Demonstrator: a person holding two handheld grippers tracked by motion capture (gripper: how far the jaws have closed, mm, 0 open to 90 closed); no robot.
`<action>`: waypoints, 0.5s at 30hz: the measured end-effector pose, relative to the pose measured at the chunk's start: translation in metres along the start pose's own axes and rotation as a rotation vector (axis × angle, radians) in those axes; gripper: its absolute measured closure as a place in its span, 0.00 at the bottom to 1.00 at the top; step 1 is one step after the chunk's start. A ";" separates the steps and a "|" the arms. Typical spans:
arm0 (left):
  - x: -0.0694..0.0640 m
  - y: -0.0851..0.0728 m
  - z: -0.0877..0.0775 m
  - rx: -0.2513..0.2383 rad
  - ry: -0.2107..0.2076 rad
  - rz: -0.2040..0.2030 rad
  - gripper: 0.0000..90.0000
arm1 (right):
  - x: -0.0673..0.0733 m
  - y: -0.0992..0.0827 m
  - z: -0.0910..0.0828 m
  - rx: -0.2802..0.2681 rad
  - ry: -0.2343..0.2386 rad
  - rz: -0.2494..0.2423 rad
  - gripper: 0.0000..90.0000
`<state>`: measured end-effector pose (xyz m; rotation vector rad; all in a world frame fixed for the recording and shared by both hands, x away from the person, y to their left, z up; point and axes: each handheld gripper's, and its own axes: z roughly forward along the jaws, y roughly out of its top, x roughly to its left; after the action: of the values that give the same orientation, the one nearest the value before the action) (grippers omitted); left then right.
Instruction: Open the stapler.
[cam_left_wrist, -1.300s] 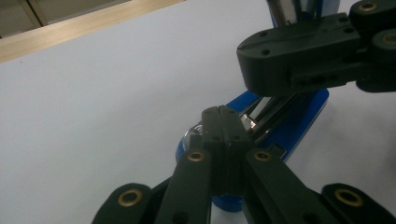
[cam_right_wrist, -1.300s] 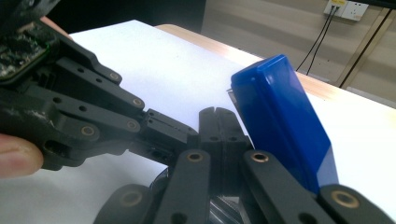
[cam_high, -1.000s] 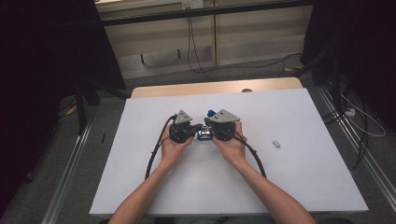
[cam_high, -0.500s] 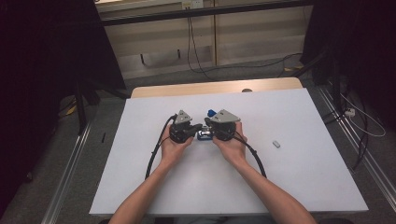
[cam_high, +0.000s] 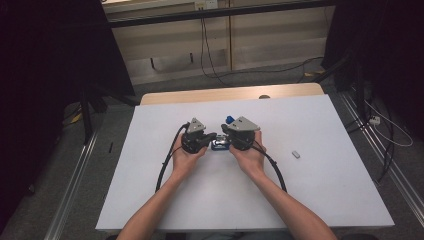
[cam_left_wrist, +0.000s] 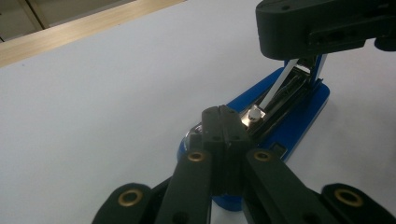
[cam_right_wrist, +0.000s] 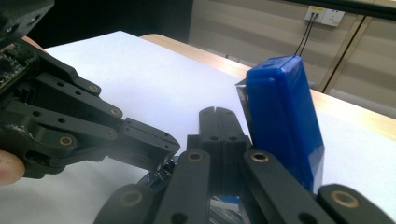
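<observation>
We have the left gripper (cam_high: 212, 136) just at 9 o'clock of table (cam_high: 330, 200) centre, jaws fully closed, nothing clamped; its tips rest on the blue stapler's (cam_high: 219, 145) open base. Stapler sits mid-table between both tools, lid swung up. Right gripper (cam_high: 226, 133) at 3 o'clock of it, jaws closed and empty, beside the raised lid. Small grey piece (cam_high: 296, 154) farther toward 3 o'clock.

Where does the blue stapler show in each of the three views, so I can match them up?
High view: the blue stapler lies mid-table between the left gripper and right gripper.
Left gripper view: right of centre, base flat, magazine open, beyond the shut jaws.
Right gripper view: its blue top arm stands raised, right of centre.
Shared landmark: the white table with its wooden far edge.
</observation>
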<state>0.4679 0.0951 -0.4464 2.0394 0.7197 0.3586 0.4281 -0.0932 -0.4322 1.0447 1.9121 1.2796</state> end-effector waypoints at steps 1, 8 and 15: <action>0.000 0.000 0.000 0.000 0.001 0.001 1.00 | -0.001 0.000 -0.001 0.000 -0.007 -0.006 1.00; 0.000 0.000 0.000 -0.003 0.000 -0.001 1.00 | -0.007 0.002 -0.006 0.000 -0.013 -0.003 1.00; 0.000 0.000 0.000 -0.002 -0.002 0.007 1.00 | -0.008 0.002 -0.008 -0.002 -0.015 0.004 1.00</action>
<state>0.4680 0.0951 -0.4465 2.0410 0.7104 0.3609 0.4266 -0.1034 -0.4276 1.0544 1.8980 1.2717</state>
